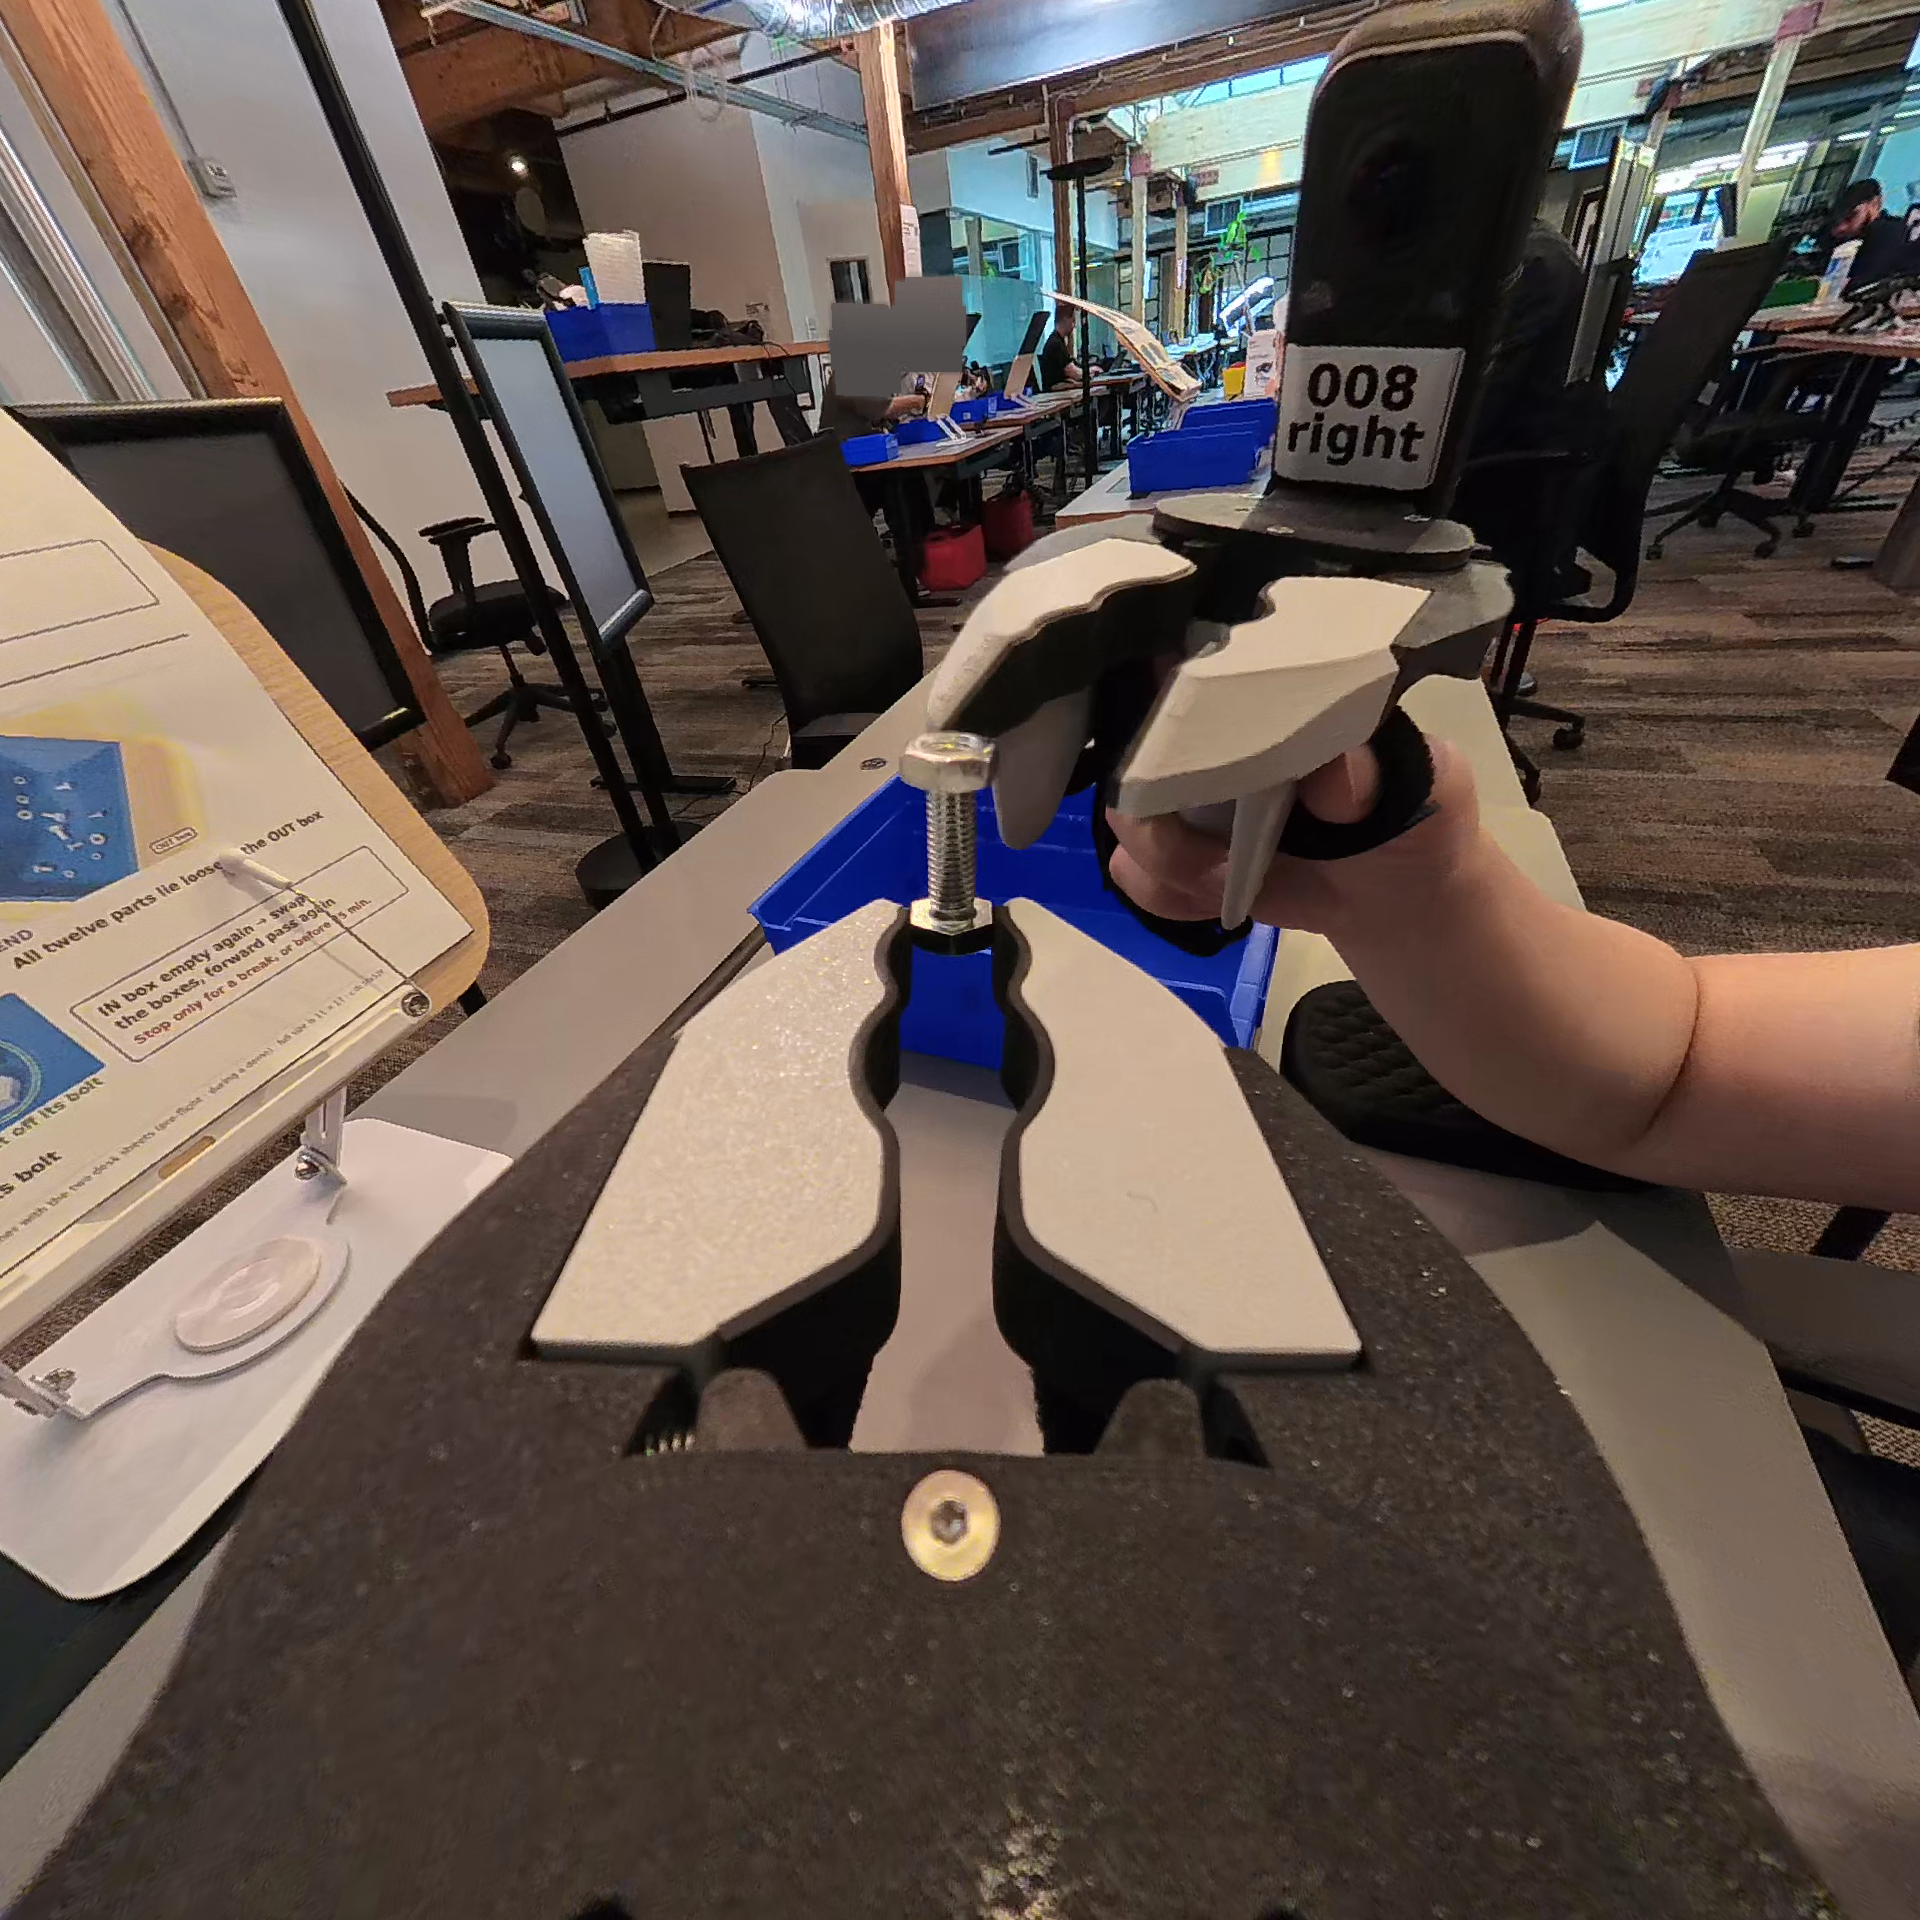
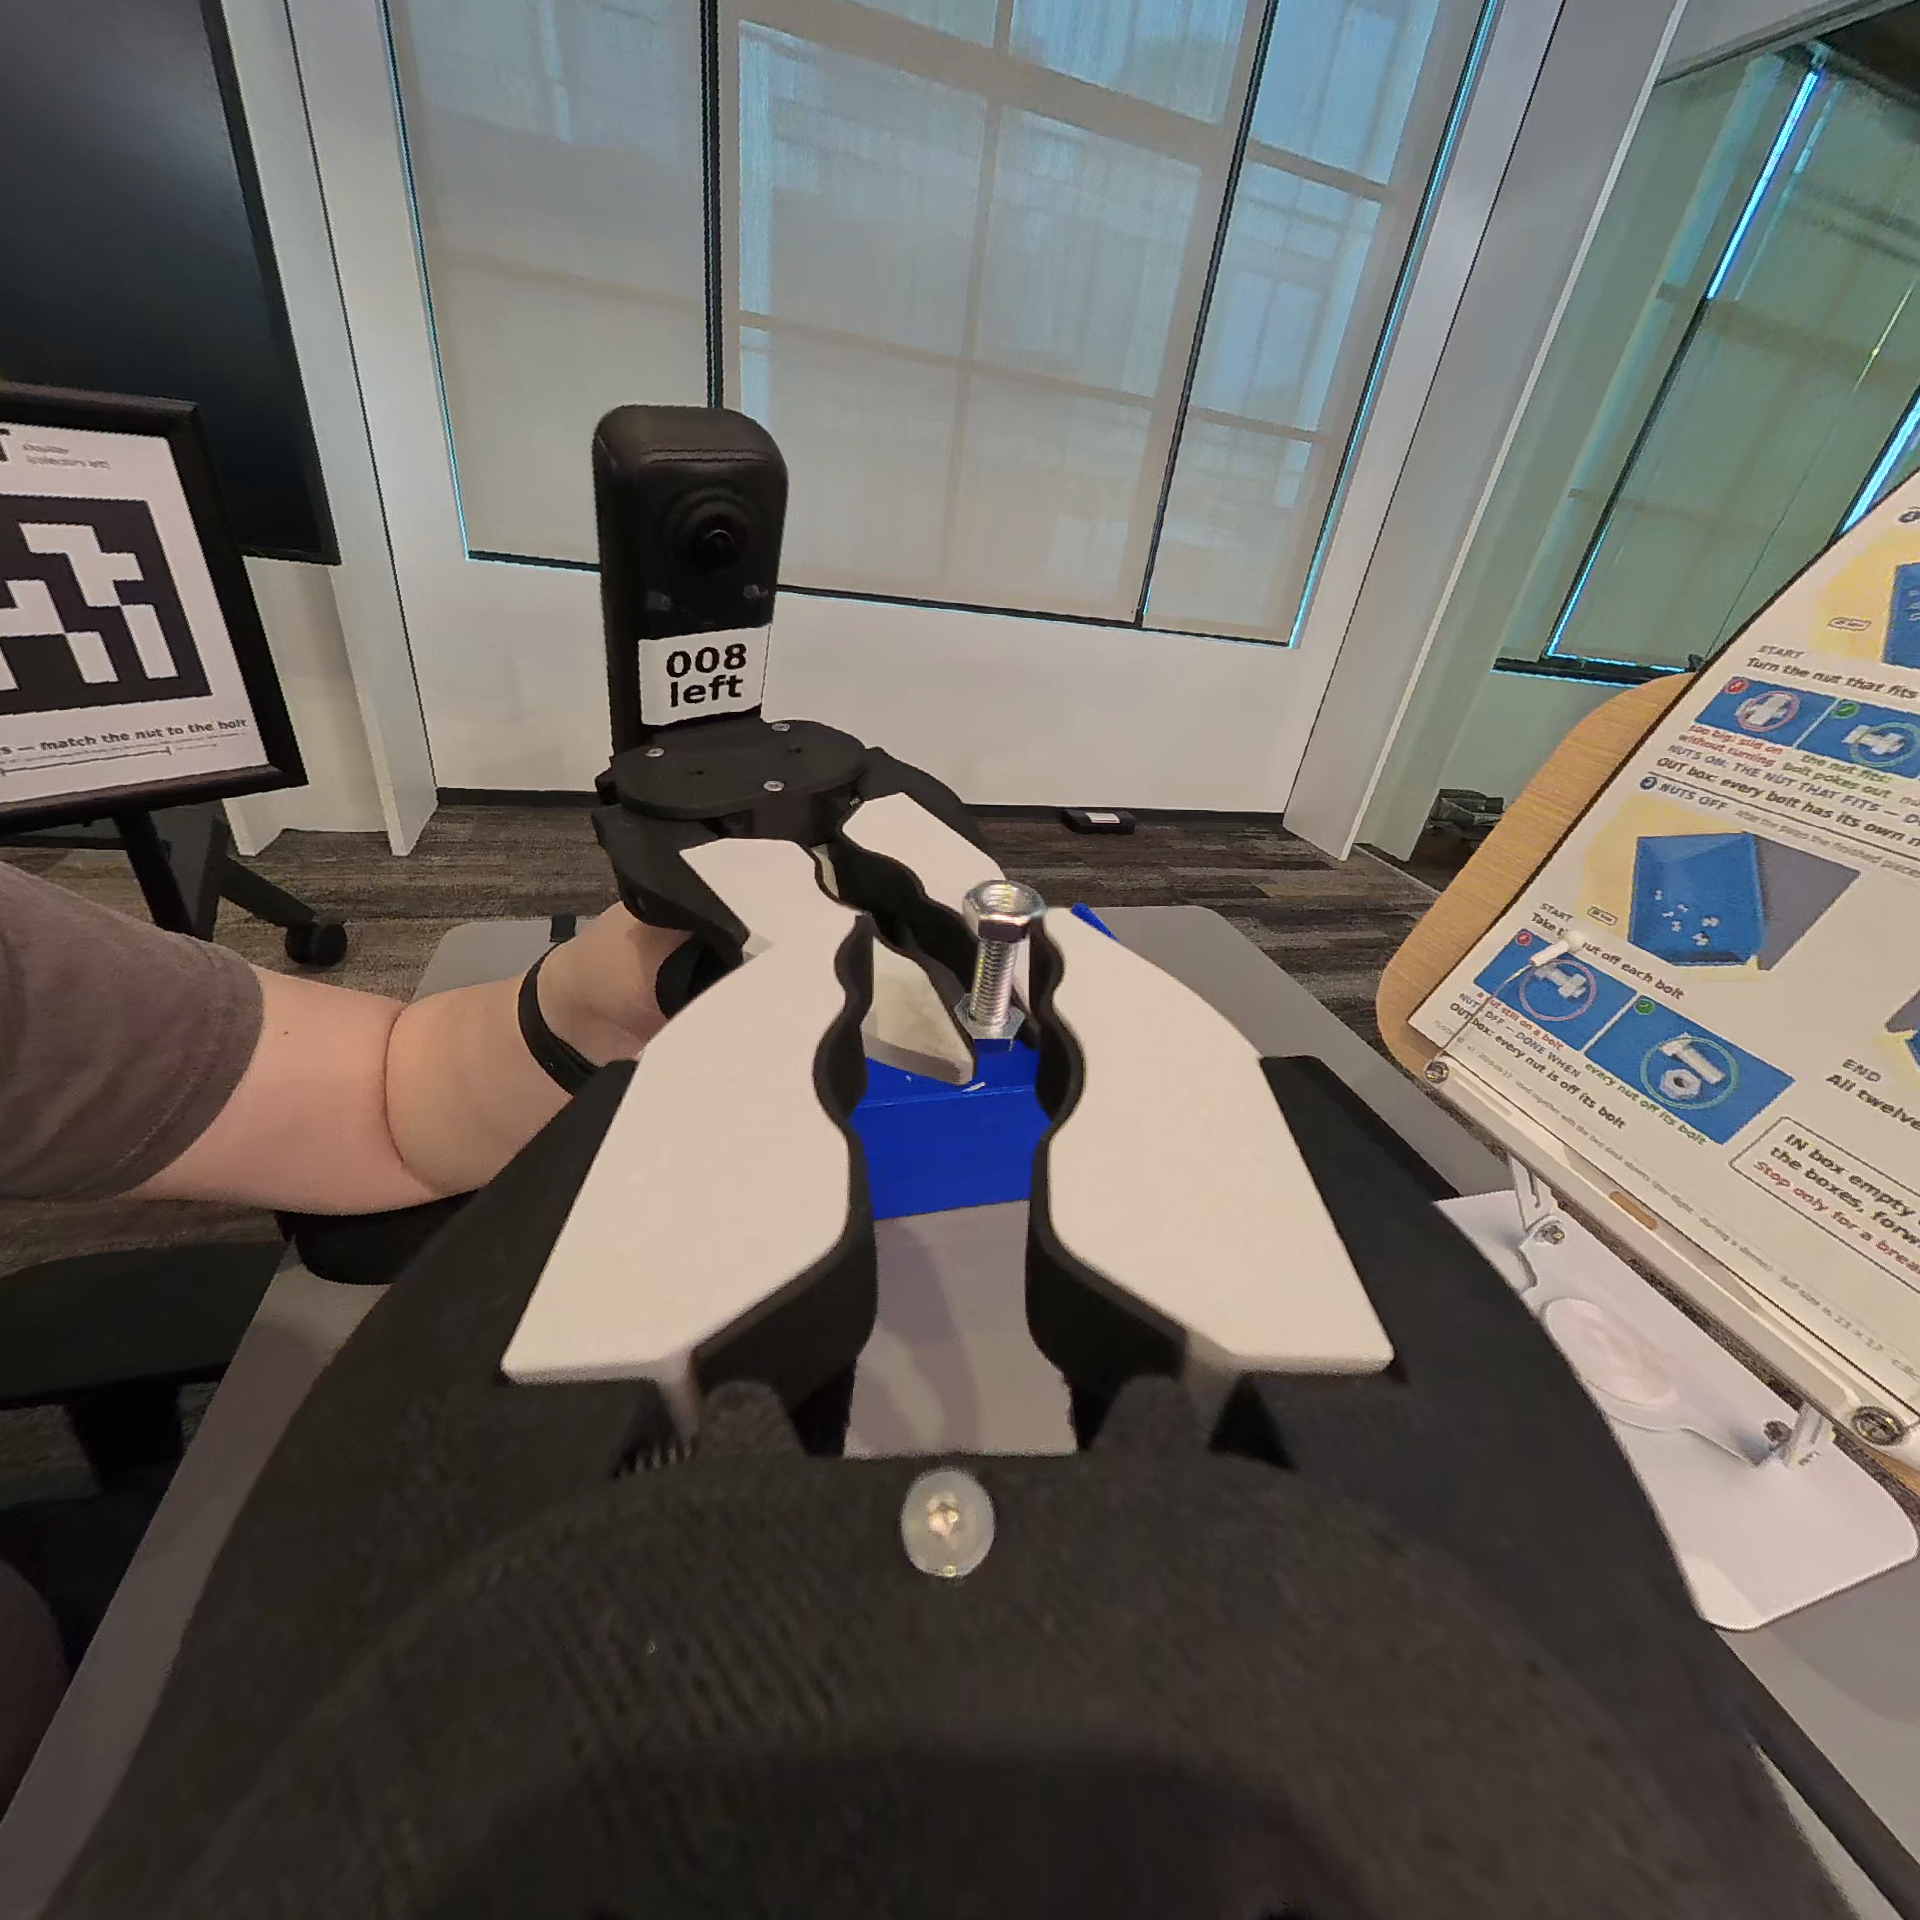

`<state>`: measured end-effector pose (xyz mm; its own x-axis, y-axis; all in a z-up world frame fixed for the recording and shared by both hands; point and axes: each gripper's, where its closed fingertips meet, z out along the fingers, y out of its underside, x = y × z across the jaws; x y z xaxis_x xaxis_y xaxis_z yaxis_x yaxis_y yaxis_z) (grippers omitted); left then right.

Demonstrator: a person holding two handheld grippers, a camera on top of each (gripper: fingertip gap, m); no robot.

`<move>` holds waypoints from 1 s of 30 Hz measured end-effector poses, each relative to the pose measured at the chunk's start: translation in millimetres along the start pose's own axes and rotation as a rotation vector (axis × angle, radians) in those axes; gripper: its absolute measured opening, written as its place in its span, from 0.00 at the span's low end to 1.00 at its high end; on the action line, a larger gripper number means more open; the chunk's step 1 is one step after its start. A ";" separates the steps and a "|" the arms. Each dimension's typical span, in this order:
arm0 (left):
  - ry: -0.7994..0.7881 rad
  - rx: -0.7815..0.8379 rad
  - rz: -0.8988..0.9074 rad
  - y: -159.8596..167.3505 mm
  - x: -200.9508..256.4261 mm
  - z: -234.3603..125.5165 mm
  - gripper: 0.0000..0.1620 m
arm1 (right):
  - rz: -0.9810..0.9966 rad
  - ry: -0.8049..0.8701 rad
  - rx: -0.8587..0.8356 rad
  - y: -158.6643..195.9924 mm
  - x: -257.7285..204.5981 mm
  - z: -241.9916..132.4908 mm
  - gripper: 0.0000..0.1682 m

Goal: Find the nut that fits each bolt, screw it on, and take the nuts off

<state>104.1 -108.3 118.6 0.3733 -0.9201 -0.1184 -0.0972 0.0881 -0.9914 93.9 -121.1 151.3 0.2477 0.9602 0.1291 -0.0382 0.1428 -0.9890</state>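
Note:
A silver bolt (image 1: pixel 948 831) stands upright with its hex head on top, and a nut (image 1: pixel 951 917) sits at its lower end. My left gripper (image 1: pixel 951 927) is shut on the nut and holds it above a blue bin (image 1: pixel 821 894). My right gripper (image 1: pixel 1132 873) is open, with one finger (image 1: pixel 1023 790) right beside the bolt head and no grip on it. In the right wrist view the bolt (image 2: pixel 995 966) and nut (image 2: pixel 989 1023) show just past the open tips of my right gripper (image 2: pixel 956 930). My left gripper (image 2: pixel 971 1039) comes in from the left there.
The blue bin (image 2: pixel 935 1153) sits on a grey table (image 1: pixel 623 956). An instruction sheet on a wooden stand (image 1: pixel 208 883) is at the table's side, also in the right wrist view (image 2: pixel 1714 935). A black armrest (image 1: pixel 1382 1070) lies under the right arm. A marker board on an easel (image 2: pixel 94 603) stands behind. My two grippers' fingertips are within a few centimetres of each other.

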 end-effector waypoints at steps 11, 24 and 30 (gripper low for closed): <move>-0.005 -0.001 -0.005 -0.5 -1.9 -1.3 0.08 | -0.005 -0.018 -0.005 -1.4 -5.0 -0.3 0.16; 0.009 0.001 0.001 -0.6 2.4 -0.1 0.08 | -0.012 0.009 0.005 0.6 -0.1 1.3 0.18; 0.001 0.002 -0.003 -1.3 0.2 -1.6 0.08 | -0.008 0.007 -0.006 0.0 -2.4 0.9 0.18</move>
<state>102.8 -109.3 120.0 0.3729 -0.9207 -0.1151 -0.0938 0.0860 -0.9919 92.5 -123.2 151.1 0.2548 0.9573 0.1366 -0.0304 0.1491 -0.9884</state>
